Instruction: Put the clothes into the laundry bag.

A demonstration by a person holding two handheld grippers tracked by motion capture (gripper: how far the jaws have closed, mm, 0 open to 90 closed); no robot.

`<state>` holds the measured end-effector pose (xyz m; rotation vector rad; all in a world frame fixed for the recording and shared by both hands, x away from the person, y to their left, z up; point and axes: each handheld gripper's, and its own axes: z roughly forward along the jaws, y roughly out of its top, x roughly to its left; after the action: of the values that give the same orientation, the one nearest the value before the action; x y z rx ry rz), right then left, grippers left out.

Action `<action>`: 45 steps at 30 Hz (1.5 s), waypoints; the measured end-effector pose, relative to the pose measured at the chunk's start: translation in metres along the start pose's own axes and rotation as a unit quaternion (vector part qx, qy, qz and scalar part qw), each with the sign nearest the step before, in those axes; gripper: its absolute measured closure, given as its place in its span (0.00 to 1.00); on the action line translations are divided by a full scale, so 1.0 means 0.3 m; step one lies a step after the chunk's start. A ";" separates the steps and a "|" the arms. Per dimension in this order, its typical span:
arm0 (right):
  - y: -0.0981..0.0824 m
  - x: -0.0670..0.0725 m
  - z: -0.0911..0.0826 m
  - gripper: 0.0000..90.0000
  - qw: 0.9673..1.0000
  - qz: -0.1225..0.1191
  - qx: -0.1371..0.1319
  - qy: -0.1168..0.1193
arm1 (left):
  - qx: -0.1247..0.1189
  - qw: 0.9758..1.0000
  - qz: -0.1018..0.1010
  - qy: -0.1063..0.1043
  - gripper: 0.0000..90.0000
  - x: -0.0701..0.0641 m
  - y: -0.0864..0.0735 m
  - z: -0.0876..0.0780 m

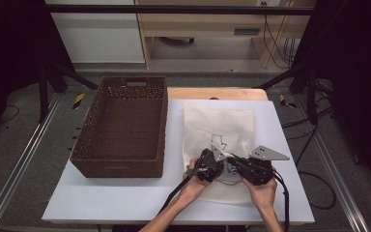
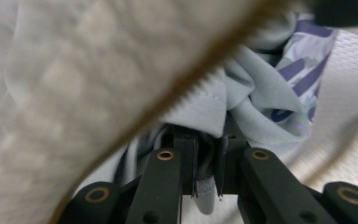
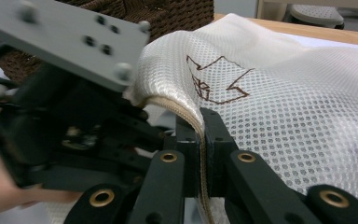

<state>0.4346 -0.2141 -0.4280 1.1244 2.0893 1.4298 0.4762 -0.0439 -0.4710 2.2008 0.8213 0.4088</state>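
A white mesh laundry bag with a brown arrow print lies flat on the table, its open end toward the person. My right gripper is shut on the bag's brown-trimmed rim and lifts it. In the high view this right gripper sits at the bag's near end. My left gripper reaches under the raised mesh and is shut on a fold of a pale blue garment with purple marks. From above, the left gripper is close beside the right one, with the garment between them.
A dark brown woven basket stands left of the bag on the white table top. The basket's wall rises behind the left gripper's body. Cables trail off the near table edge. Metal rails flank the table.
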 end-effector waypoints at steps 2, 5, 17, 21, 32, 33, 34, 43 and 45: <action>-0.001 0.003 0.002 0.97 1.000 0.000 0.001 0.001 | -0.006 1.000 0.002 0.006 0.89 0.005 -0.006 0.014; -0.003 0.002 0.004 0.97 1.000 -0.005 0.007 -0.001 | -0.016 1.000 0.001 0.003 0.87 0.007 -0.023 0.020; -0.005 0.000 0.009 0.96 1.000 -0.003 0.007 -0.014 | 0.003 0.997 0.029 -0.074 0.62 -0.015 -0.073 -0.093; -0.004 -0.002 0.007 0.96 1.000 -0.004 0.006 -0.014 | -0.006 0.996 0.029 -0.082 0.82 -0.015 -0.069 -0.119; -0.004 -0.002 0.008 0.97 1.000 0.000 0.005 -0.013 | 0.014 0.998 0.028 -0.050 0.98 -0.039 -0.033 -0.023; -0.004 -0.002 0.008 0.97 1.000 -0.001 0.007 -0.013 | 0.011 0.999 0.029 -0.042 0.98 -0.041 -0.027 -0.016; -0.004 -0.001 0.008 0.97 1.000 0.001 0.008 -0.014 | 0.010 0.999 0.043 -0.027 0.98 -0.038 -0.018 -0.005; -0.011 0.001 0.012 0.97 1.000 0.006 0.018 -0.014 | -0.021 1.000 0.013 0.002 0.98 -0.004 -0.010 0.037; -0.011 0.001 0.012 0.97 1.000 0.006 0.018 -0.016 | -0.021 1.000 0.009 -0.003 0.98 0.000 -0.011 0.036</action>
<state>0.4353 -0.2122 -0.4324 1.1671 2.0973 1.3764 0.4803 -0.0479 -0.4806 2.1705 0.7823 0.4243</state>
